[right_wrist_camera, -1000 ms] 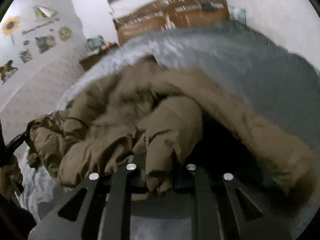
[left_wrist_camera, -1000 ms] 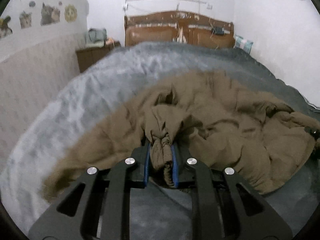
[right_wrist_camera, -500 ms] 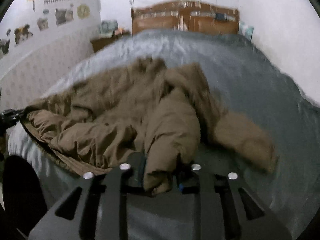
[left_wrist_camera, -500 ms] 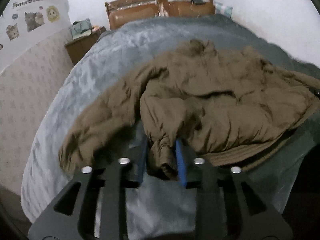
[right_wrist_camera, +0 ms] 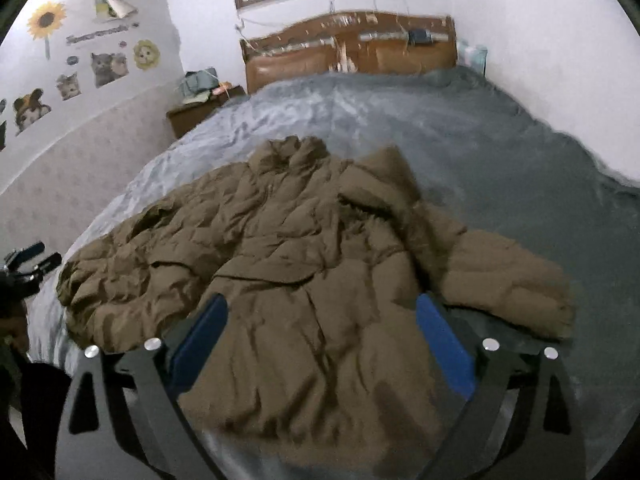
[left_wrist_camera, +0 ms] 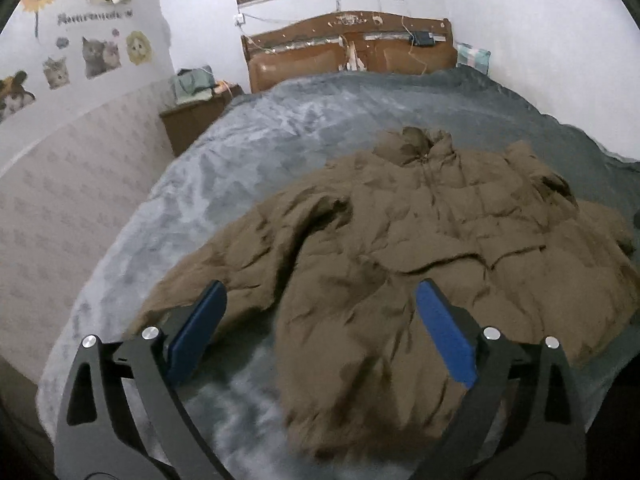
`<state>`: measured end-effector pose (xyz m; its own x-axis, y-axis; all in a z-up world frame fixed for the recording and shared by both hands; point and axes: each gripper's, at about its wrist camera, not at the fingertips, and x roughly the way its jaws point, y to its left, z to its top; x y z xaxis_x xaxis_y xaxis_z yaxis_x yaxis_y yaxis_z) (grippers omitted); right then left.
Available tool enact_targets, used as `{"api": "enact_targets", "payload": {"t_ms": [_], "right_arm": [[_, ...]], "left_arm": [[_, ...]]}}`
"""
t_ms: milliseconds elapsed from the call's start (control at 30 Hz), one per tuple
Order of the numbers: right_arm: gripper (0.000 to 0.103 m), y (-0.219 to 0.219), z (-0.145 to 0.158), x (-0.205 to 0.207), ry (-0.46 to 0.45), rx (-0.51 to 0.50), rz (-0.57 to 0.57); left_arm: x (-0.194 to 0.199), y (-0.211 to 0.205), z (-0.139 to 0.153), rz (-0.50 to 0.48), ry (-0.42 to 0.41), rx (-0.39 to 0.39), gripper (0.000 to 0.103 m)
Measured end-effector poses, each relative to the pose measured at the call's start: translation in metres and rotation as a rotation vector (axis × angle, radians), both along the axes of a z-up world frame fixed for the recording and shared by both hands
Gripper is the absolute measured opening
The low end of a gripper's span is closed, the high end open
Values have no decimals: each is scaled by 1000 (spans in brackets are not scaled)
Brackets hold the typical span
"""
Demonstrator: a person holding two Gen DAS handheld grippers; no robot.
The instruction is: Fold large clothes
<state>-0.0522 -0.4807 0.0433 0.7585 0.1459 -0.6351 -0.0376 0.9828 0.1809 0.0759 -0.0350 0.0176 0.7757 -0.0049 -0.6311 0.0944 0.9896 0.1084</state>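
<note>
A large brown padded jacket (left_wrist_camera: 432, 240) lies spread front-up on the grey bed cover (left_wrist_camera: 280, 128), collar toward the headboard, sleeves out to both sides. My left gripper (left_wrist_camera: 320, 300) is open and empty, above the jacket's lower left hem. In the right wrist view the same jacket (right_wrist_camera: 288, 264) lies below my right gripper (right_wrist_camera: 320, 308), which is open and empty over the lower right hem. The left gripper shows small at the left edge (right_wrist_camera: 28, 260).
A wooden headboard (left_wrist_camera: 348, 48) stands at the far end under a window. A nightstand (left_wrist_camera: 192, 116) with bags sits left of the bed. A wall with stickers runs along the left; a white wall bounds the right.
Both grippers opened and let go of the bunched jacket fabric. The jacket dropped and now lies spread flat on the bed. Both grippers pulled back above the hem.
</note>
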Motion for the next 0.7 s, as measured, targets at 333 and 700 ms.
{"api": "enact_targets", "payload": {"t_ms": [333,700], "right_arm": [[95,54,-93,130,168,-13,-14],[95,21,-156,205,151,-215,-160]], "left_arm": [[118,-58,-87,-42,144,-6,96],[194,-56,-166,119,170,146,100]]}}
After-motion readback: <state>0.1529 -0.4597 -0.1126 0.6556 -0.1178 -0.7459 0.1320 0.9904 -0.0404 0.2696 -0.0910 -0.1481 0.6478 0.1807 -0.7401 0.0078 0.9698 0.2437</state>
